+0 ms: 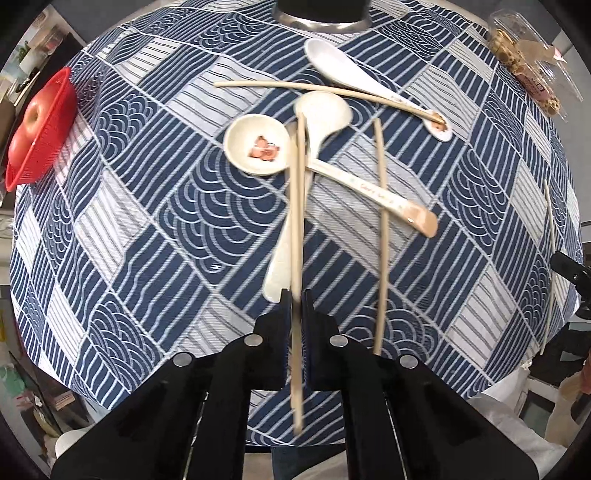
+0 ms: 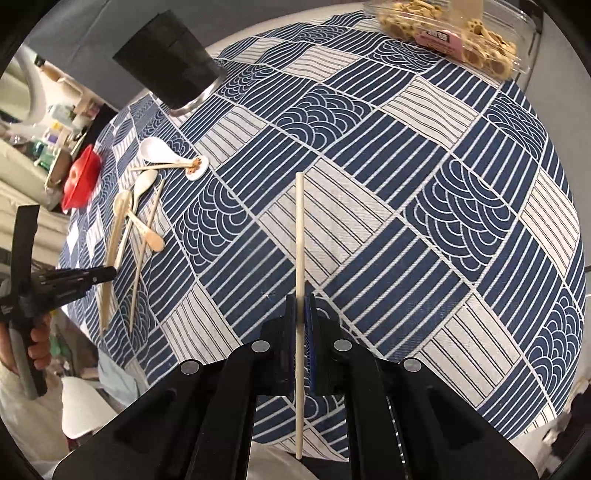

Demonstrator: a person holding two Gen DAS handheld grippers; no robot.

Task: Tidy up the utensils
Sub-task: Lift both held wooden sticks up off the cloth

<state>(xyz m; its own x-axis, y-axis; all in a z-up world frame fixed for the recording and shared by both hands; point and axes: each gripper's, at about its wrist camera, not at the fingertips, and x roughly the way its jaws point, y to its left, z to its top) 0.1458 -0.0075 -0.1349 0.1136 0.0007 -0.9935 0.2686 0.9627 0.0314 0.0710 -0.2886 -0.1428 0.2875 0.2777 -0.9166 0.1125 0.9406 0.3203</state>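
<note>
My left gripper (image 1: 295, 295) points down over the blue-and-white tablecloth (image 1: 147, 206), shut on a pale wooden chopstick (image 1: 297, 206) that runs lengthwise between the pads. Beneath it lies a heap: a white ceramic spoon (image 1: 354, 74), a cream spoon (image 1: 321, 110), a round-bowled spoon with a picture (image 1: 255, 147) and two loose chopsticks (image 1: 332, 90) (image 1: 382, 229). My right gripper (image 2: 304, 299) is shut on another chopstick (image 2: 299, 229), held above the cloth away from the heap. In the right wrist view the left gripper (image 2: 107, 273) shows at the left edge, in a person's hand.
A black cup with a metal rim (image 2: 166, 59) stands at the far side of the table. A red basket holding an apple (image 1: 48, 122) sits at the left edge. A clear box of cookies (image 2: 454, 29) is at the far right corner.
</note>
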